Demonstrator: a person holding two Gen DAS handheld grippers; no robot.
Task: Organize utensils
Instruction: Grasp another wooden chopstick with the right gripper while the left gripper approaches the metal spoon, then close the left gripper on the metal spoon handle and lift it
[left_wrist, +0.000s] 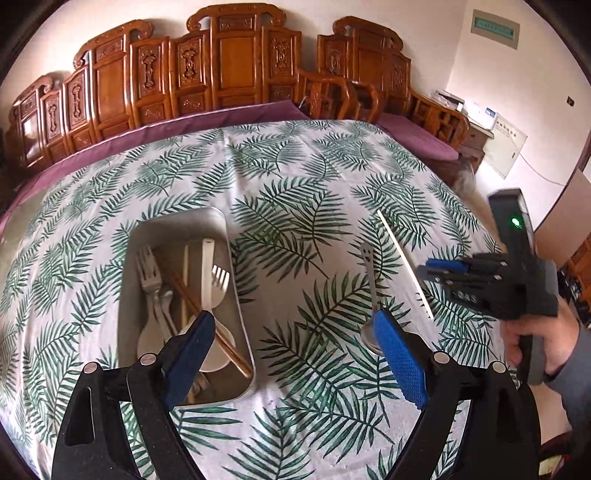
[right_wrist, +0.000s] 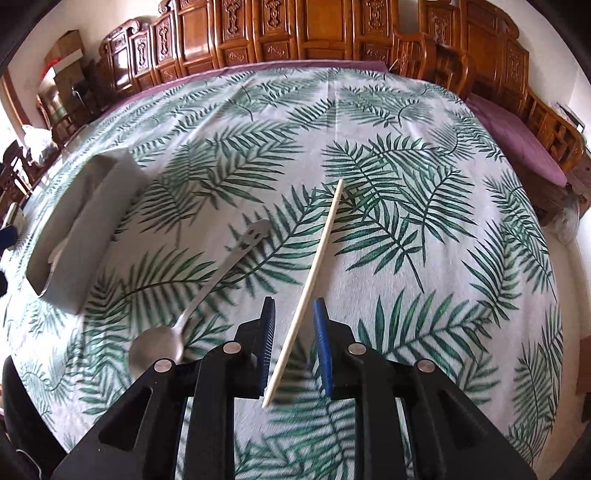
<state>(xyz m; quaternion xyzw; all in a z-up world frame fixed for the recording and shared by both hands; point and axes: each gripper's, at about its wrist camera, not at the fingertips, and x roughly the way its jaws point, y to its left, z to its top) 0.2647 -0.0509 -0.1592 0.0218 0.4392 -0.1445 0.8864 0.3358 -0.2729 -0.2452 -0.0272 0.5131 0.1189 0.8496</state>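
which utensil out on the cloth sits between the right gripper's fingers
The pale single chopstick: it runs between the open right gripper fingers, apart from both. The smiley-handled metal spoon lies off to their left, and the rest sit in the metal tray.

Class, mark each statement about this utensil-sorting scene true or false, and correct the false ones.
1. The right gripper straddles the pale chopstick with its jaws open. True.
2. The steel spoon lies inside the tray. False: it lies on the tablecloth, outside the tray.
3. The tray holds forks. True.
4. The left gripper is shut on a fork. False: it is open and holds nothing.
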